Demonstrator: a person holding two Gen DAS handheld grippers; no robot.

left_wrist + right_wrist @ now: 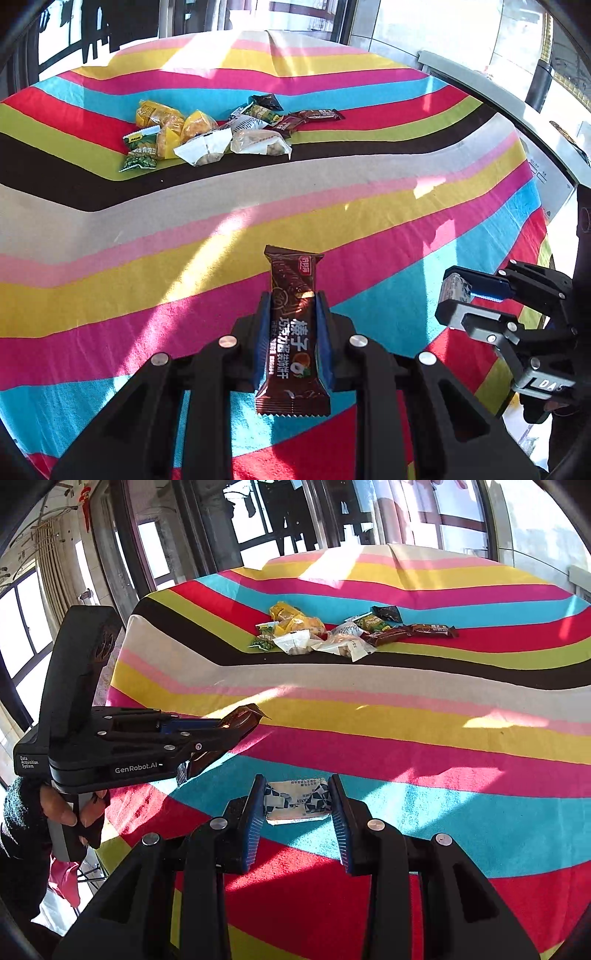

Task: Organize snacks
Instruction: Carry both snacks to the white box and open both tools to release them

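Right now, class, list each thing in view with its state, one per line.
left gripper: shut on brown snack bar
right gripper: shut on white-and-blue packet
snack pile: lying loose, unsorted, on striped cloth

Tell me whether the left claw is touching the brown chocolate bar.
Touching. The left wrist view shows the left claw shut on the brown chocolate bar, both blue pads pressed against the wrapper's sides.
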